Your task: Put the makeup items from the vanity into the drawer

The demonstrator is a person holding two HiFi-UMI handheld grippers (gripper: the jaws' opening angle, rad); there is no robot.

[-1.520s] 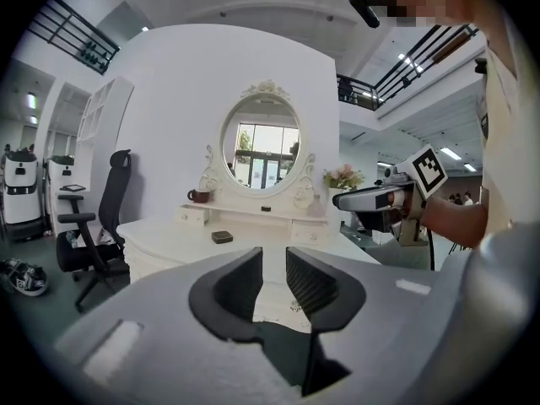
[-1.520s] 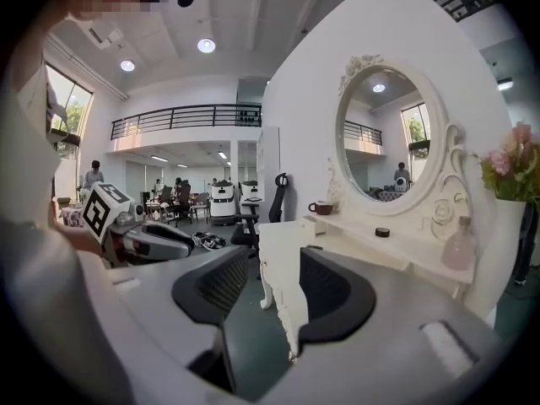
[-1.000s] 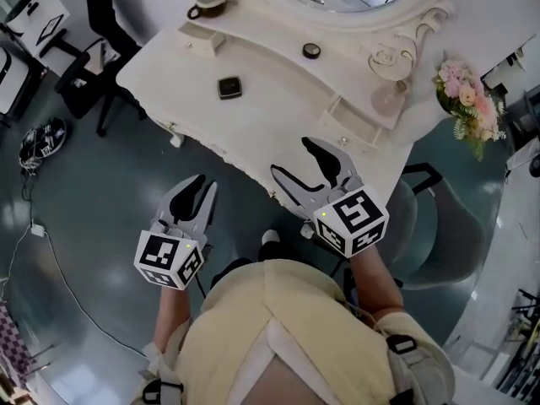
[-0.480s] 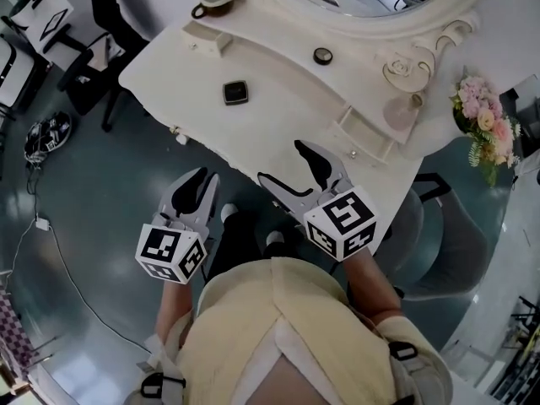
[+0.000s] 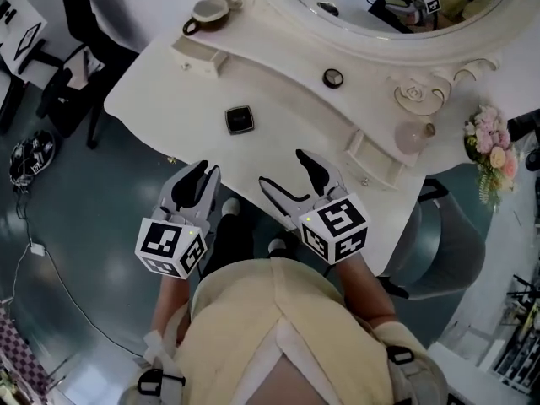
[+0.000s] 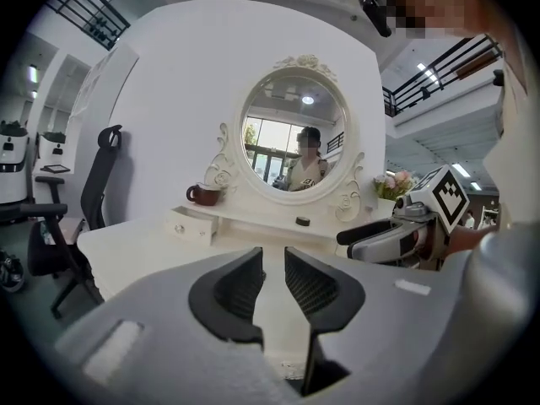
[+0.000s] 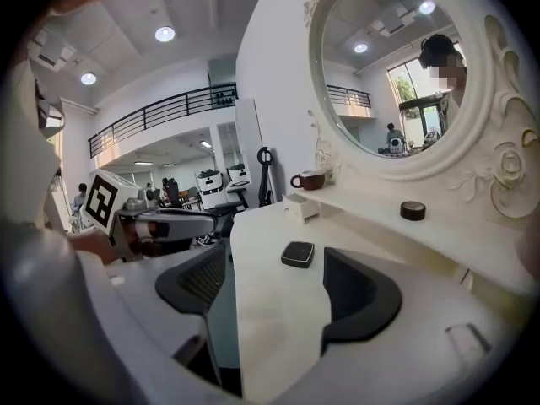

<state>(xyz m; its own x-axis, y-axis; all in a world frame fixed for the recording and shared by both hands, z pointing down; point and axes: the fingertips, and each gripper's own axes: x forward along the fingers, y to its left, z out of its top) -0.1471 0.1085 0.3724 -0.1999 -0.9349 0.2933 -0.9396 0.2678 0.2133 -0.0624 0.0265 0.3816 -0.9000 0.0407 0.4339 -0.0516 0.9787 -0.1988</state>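
1. Person (image 5: 278, 336), cream top, seen from above, standing at the vanity's front edge

2. Left gripper (image 5: 205, 174): held off the front edge, over the floor; jaws nearly together with a narrow gap between the pads, nothing in it

3. Right gripper (image 5: 283, 169): over the front edge of the vanity top; jaws spread wide, having just been opening; nothing is held, only bare top and floor show between them

4. Vanity (image 5: 160, 87): white, curved front, a raised shelf along the back

5. Square black compact (image 5: 240, 119): flat on the open top, beyond both grippers, touching neither; in the right gripper view it lies straight ahead, between the lines of the two jaws

6. Small drawer (image 5: 197, 52): at the shelf's left end

7. Second small drawer (image 5: 375, 160): at the shelf's right end, near a pale pink globe (image 5: 411, 137)

8. Round black pot (image 5: 333, 78): on the shelf under the mirror, well apart from the compact

9. Brown cup (image 5: 207, 11): at the back left, above the left drawer

10. Oval mirror (image 5: 472, 47): carved white frame

11. Pink flowers (image 5: 489, 146): off the right end
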